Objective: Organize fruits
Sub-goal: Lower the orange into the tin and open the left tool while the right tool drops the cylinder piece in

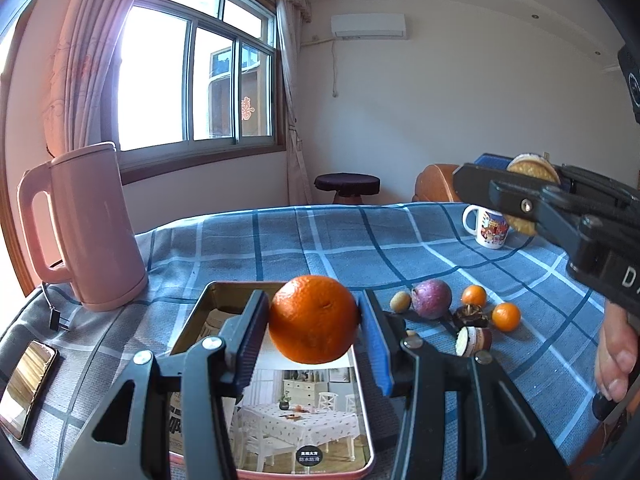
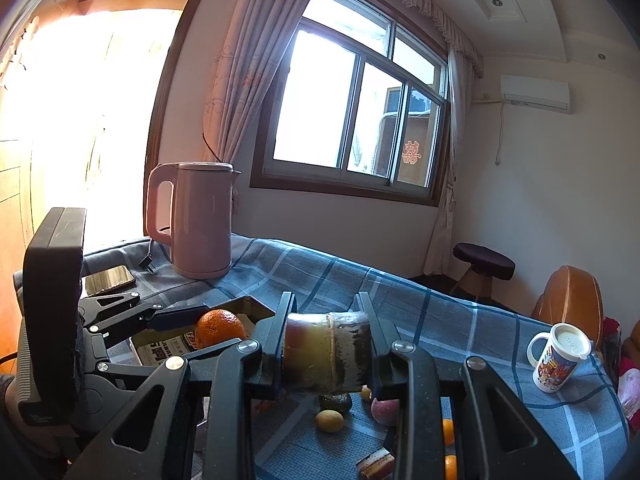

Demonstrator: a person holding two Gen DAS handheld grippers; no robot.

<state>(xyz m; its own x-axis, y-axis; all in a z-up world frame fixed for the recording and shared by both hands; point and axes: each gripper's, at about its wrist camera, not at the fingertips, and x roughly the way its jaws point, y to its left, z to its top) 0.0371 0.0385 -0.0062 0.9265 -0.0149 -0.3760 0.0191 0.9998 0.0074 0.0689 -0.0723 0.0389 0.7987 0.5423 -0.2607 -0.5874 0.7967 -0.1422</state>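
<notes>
At frame centre, the left gripper [image 1: 314,320] is holding an orange [image 1: 313,318] directly above the metal tray [image 1: 192,328]. The right gripper [image 2: 326,350] is clamping what may be a sugarcane piece [image 2: 326,350], long axis crosswise, over loose fruit.

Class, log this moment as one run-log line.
left gripper: holds orange over tray | right gripper: holds sugarcane piece

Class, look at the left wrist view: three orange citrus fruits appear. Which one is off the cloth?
The large orange, clamped in the left claw above the tin tray. The two small ones lie on the checked cloth.
</notes>
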